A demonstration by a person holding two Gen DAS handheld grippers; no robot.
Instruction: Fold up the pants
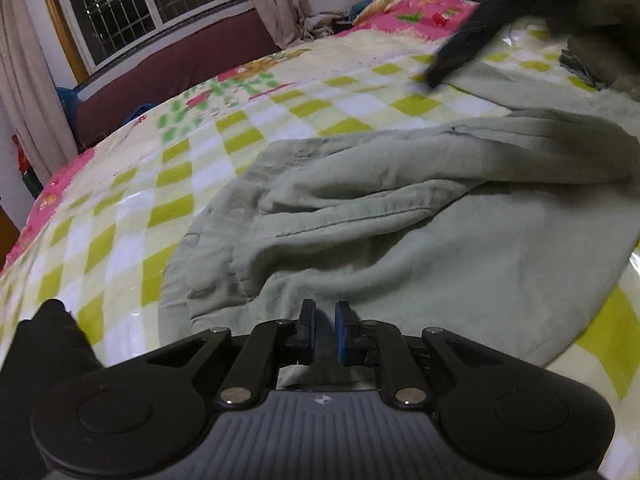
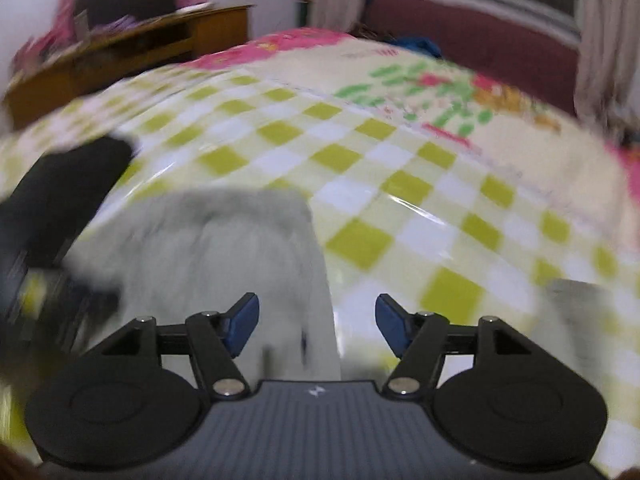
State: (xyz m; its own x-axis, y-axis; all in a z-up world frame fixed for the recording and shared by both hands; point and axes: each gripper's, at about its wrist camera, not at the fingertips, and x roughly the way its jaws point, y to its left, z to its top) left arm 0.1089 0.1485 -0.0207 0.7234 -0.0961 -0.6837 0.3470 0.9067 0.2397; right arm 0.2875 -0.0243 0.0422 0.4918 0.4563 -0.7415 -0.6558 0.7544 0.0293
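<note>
Pale grey-green pants lie rumpled on a bed with a green-and-white checked cover. My left gripper is nearly shut, its jaws pinching the near edge of the pants. My right gripper is open and empty above the pants, which show blurred at lower left of the right wrist view over the checked cover. A dark blurred shape, likely the right gripper, shows at the top right of the left wrist view, over the far part of the pants.
A window with maroon wall and curtains lies beyond the bed. Blue and pink bedding is piled at the far end. A wooden desk stands past the bed's far corner. A dark blurred shape sits at left.
</note>
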